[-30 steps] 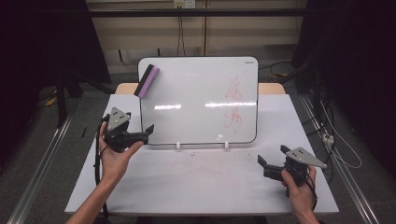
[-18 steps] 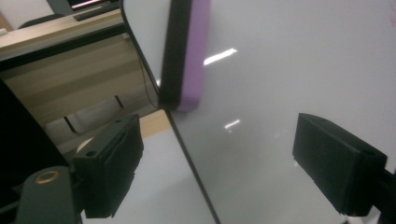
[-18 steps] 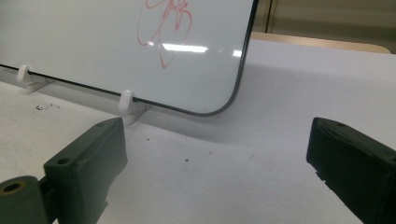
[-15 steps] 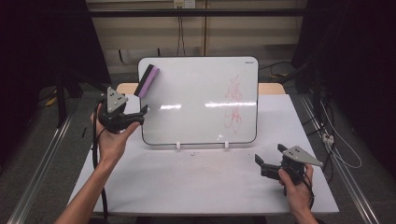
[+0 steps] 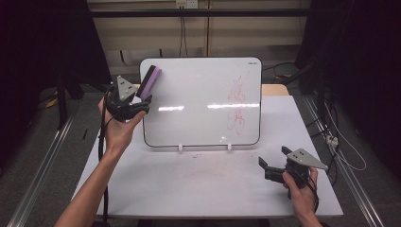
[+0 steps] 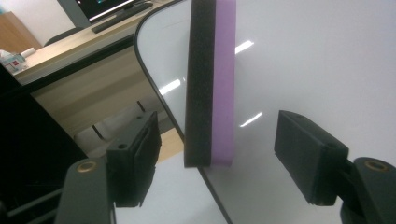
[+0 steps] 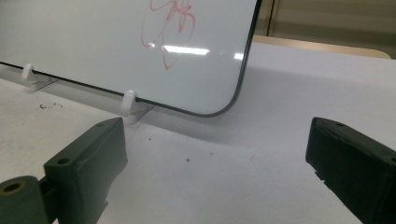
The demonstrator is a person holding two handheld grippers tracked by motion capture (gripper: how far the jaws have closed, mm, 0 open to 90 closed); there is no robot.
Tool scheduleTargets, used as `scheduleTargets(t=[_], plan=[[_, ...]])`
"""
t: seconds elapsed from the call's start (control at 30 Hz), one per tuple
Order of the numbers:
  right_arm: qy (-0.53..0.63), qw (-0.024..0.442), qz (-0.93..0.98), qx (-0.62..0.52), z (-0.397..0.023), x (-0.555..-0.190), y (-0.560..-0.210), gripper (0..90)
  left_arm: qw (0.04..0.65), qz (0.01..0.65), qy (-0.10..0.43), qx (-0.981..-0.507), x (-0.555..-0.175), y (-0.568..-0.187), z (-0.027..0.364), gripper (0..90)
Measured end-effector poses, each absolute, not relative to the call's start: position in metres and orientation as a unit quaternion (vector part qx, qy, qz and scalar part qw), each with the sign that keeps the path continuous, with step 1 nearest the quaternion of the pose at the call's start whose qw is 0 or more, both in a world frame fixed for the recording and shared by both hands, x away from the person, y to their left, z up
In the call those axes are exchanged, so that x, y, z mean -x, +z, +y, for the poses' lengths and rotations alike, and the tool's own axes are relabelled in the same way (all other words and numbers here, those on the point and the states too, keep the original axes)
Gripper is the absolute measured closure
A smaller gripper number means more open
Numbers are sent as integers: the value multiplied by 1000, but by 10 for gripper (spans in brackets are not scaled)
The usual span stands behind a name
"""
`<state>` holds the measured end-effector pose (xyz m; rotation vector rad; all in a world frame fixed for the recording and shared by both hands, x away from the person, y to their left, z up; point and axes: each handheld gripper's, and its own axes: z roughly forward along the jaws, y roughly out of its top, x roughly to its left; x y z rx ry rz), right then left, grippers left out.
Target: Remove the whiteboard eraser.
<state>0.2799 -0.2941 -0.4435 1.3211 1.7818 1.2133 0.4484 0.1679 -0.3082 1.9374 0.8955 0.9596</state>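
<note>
Eraser (image 6: 210, 84) sits stuck on the whiteboard's (image 5: 203, 118) top-left corner, between the left gripper's (image 6: 224, 158) jaws, which have just been closing, seemingly not touching yet. Right gripper (image 7: 215, 168) rests spread wide.

left gripper (image 5: 142, 101) raised, fingers (image 6: 135, 161) closing

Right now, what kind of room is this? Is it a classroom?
More likely a lab or test workshop: a whiteboard stands propped on a white table, cables trail over the floor, and metal rails run alongside.
</note>
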Motion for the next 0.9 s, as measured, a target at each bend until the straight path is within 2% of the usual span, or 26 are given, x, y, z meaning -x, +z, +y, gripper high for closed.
scheduleTargets(t=[0.47,0.7,0.9], plan=[[456,299,674,-498,-294,-281,-445,48,381,368,373,-762,-467,-315,165,475],[456,299,674,-498,-294,-281,-445,48,377,366,373,-765,-469,-315,160,508],[456,298,674,-498,-294,-281,-445,48,373,366,371,-767,-472,-316,159,574]])
